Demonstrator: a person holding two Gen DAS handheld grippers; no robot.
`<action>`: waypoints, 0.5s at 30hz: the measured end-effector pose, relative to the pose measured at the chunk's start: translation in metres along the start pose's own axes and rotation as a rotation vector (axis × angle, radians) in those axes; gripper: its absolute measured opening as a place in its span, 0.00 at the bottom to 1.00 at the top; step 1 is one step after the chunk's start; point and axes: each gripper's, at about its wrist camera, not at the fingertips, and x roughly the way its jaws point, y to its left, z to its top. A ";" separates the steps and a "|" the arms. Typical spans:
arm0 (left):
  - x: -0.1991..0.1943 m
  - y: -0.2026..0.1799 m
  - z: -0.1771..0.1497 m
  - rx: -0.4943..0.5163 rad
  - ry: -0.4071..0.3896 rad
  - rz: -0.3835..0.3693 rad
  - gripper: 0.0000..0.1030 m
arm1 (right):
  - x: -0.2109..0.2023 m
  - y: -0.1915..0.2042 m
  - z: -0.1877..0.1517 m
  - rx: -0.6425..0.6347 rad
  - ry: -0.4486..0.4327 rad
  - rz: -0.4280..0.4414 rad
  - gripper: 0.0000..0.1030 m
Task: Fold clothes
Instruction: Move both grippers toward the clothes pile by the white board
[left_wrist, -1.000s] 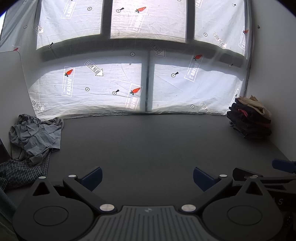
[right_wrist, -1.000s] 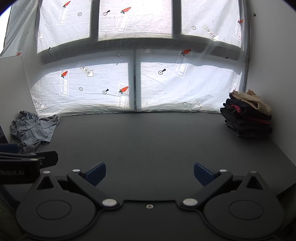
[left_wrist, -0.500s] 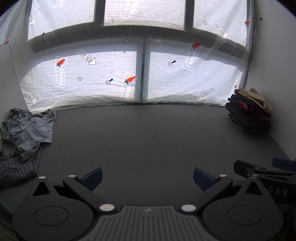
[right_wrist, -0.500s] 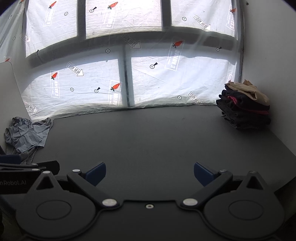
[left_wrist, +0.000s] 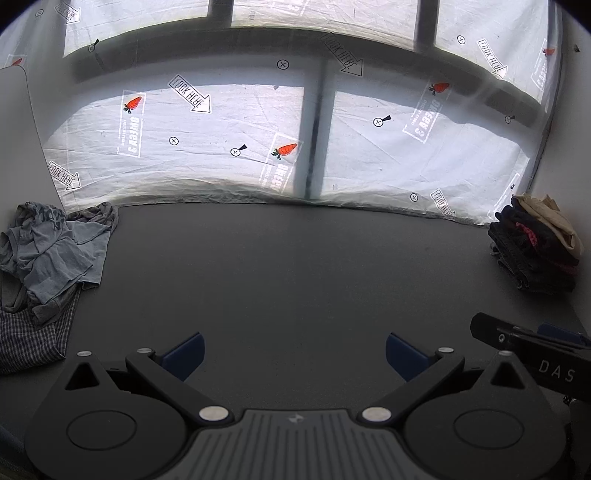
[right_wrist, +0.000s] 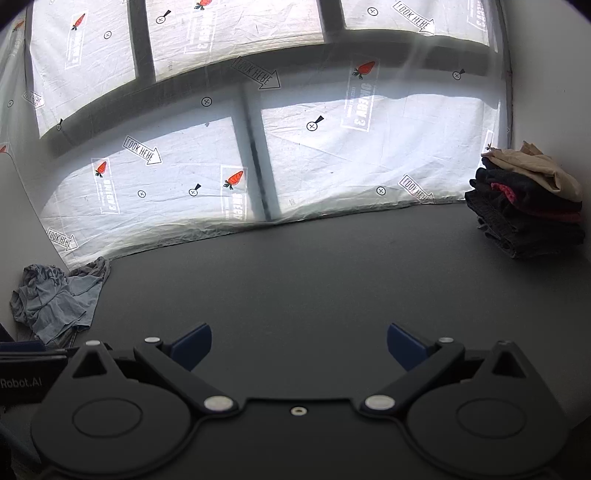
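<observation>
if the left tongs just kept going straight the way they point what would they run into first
Nothing on the bare table ahead of the open left tongs; probably the plastic sheet at its far edge first. The clothes lie off left.

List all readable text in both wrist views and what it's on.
"LOOK HERE": arrow stickers on the plastic window sheet, mirrored.
"DAS": right claw body, partly cut off.
"Robot.AI": left claw body, start cut off.
Carrot labels: mirrored, too blurred to read reliably.
</observation>
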 end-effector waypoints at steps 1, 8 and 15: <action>0.005 0.003 0.008 -0.034 0.007 0.007 1.00 | 0.008 0.000 0.007 -0.003 -0.001 0.015 1.00; 0.029 0.038 0.024 -0.127 0.062 0.148 1.00 | 0.069 0.013 0.027 -0.043 -0.001 0.083 1.00; 0.050 0.112 0.040 -0.263 0.132 0.233 1.00 | 0.124 0.054 0.035 -0.088 0.034 0.150 1.00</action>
